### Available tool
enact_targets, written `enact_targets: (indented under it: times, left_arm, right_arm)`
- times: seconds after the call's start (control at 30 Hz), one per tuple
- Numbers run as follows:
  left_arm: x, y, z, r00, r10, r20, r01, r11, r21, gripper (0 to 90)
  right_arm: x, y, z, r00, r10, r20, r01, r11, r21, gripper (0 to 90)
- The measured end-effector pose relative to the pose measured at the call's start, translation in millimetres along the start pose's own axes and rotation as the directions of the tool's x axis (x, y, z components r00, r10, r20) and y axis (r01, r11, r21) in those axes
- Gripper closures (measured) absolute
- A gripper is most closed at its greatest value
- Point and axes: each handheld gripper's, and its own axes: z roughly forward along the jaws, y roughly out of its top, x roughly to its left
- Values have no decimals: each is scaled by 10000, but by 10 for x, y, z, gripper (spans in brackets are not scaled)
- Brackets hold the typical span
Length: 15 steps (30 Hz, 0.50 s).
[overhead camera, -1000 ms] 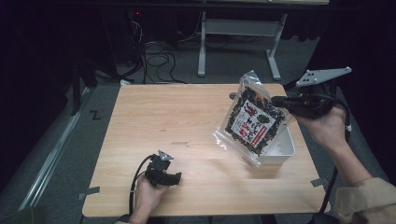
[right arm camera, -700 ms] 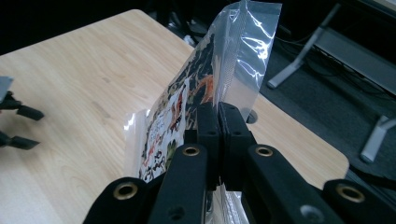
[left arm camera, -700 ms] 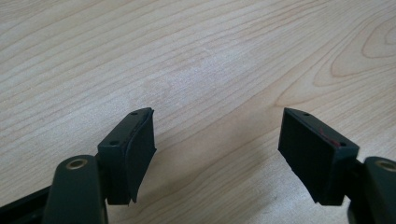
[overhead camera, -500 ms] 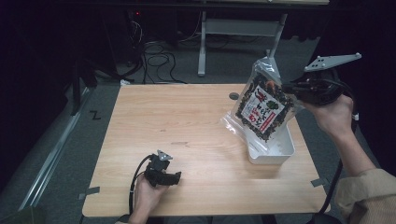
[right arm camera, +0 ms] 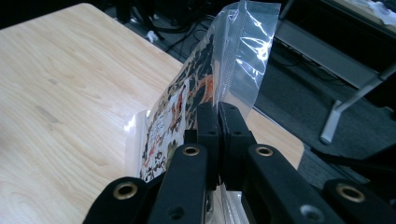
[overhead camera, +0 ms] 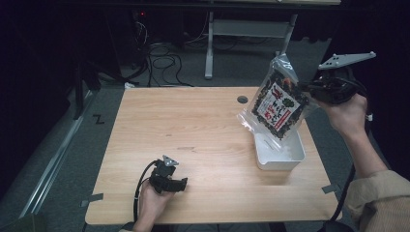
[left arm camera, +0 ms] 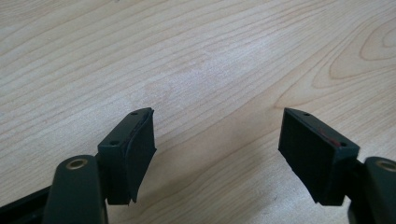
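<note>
Left gripper (overhead camera: 169,181): rested on the table (overhead camera: 193,125) near its front edge, jaws apart, nothing between them. White tray (overhead camera: 280,157): set at the right. Snack bag (overhead camera: 279,104): held above the tray, pinched at its edge by the right gripper (right arm camera: 218,122). Judged light, crinkly, slippery; best gripped at the flat sealed margin.

Your work surface is a light wooden table (overhead camera: 203,130) with a round cable hole (overhead camera: 242,99) near its far edge. A white rectangular tray (overhead camera: 280,155) sits on its right side; your left gripper (overhead camera: 169,181) rests near the front edge.
</note>
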Motion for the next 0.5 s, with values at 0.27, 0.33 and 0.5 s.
enact_targets:
  times: [0.27, 0.33, 0.5]
  left_arm:
    - [-3, 2, 1, 10000, 25, 3, -25, 10000, 5, 274]
    - [-4, 0, -4, 10000, 5, -25, -5, 10000, -39, 274]
    - [-1, 0, -6, 10000, 10, -25, -10, 10000, -15, 275]
  right_arm:
    - [-35, -8, 33, 9988, -166, 457, 163, 9998, 69, 897]
    - [-31, -22, 48, 9978, -280, 602, 267, 9994, 223, 897]
    - [-22, -63, 71, 9954, -529, 795, 491, 9976, 489, 897]
